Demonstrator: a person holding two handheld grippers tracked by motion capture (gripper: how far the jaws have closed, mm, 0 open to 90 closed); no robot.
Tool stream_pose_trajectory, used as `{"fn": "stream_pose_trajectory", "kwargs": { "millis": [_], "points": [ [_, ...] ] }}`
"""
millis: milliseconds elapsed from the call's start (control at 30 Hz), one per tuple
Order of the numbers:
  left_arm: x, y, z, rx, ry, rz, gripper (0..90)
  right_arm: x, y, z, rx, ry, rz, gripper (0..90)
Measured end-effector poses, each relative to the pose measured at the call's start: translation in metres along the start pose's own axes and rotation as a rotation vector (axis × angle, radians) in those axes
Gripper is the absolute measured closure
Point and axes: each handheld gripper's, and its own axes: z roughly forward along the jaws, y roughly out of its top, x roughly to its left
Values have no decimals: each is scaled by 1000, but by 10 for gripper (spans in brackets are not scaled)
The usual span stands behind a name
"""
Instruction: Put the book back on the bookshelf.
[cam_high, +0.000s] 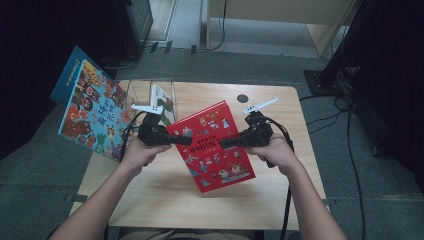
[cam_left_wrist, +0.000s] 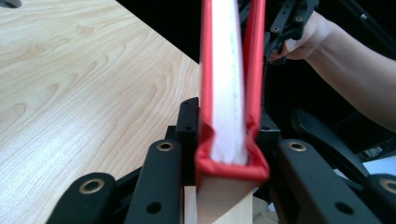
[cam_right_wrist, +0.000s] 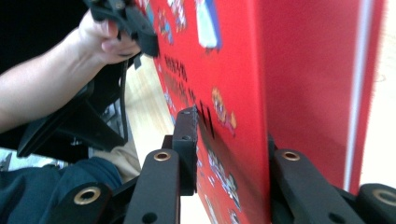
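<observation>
Now your left tool (cam_high: 186, 140) pinches the red hardcover picture book (cam_high: 212, 145) above the bench (cam_high: 165, 195); your right tool (cam_high: 226, 143) straddles it, grip uncertain — release carefully.

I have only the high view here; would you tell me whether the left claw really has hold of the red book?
Observer: Yes; in the left gripper view the left claw presses its pads on both covers of the red book.
Operator: And the right claw?
Observer: Its jaws stand either side of the book; whether they press, I cannot tell.
Operator: Is the book shut?
Observer: Yes, the white pages sit tight between the covers.
</observation>
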Motion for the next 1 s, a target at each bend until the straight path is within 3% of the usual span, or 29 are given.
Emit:
{"fn": "stream_pose_trajectory", "kwargs": {
  "millis": [267, 433, 567, 767, 900, 1000],
  "points": [
    [-3, 2, 1, 15, -1, 7, 761, -3, -2, -1, -16, -4, -3, 688],
    [-6, 2, 1, 15, 7, 35, 760, -3, -2, 0, -24, 24, -25, 698],
    [-8, 2, 1, 19, 24, 36, 764, -6, 2, 0, -33, 27, 42, 649],
    [-8, 5, -2, -10, 31, 20, 771, -6, 2, 2, -36, 13, -32, 606],
    [-11, 8, -3, -7, 39, 24, 773, -7, 1, 3, -43, 24, -47, 597],
    [-14, 9, -4, 4, 38, 48, 773, -7, 0, 1, -52, 27, -51, 665]
  ]
}}
